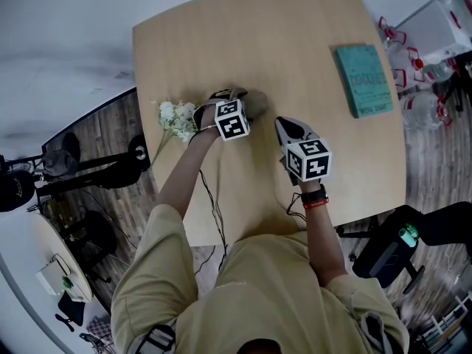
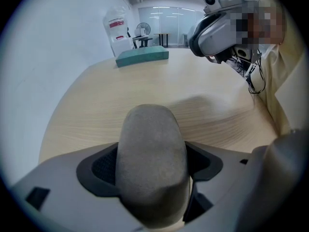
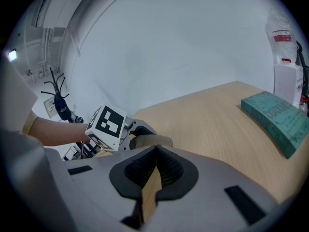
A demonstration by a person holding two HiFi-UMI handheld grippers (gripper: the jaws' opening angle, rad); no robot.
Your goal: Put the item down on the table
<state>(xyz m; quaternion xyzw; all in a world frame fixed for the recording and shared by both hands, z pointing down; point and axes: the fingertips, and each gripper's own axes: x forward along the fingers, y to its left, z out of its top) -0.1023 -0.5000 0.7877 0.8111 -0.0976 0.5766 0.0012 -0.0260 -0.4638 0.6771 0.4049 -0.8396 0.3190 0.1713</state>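
A smooth grey oval stone-like item [image 1: 256, 103] [image 2: 152, 158] is clamped between the jaws of my left gripper [image 1: 243, 99], which is shut on it, low over the middle of the light wooden table [image 1: 295, 35]. Whether the item touches the tabletop cannot be told. My right gripper [image 1: 285, 127] [image 3: 155, 151] hovers just to the right of it with its jaws shut and nothing between them. In the right gripper view, the left gripper's marker cube [image 3: 110, 122] and the item's end [image 3: 150, 140] show just ahead.
A teal book [image 1: 363, 80] [image 2: 142, 57] [image 3: 277, 117] lies at the table's far right. White flowers [image 1: 175, 116] lie at the left edge beside my left arm. Bottles and boxes [image 1: 424, 57] crowd the floor to the right, stands and cables [image 1: 74, 175] to the left.
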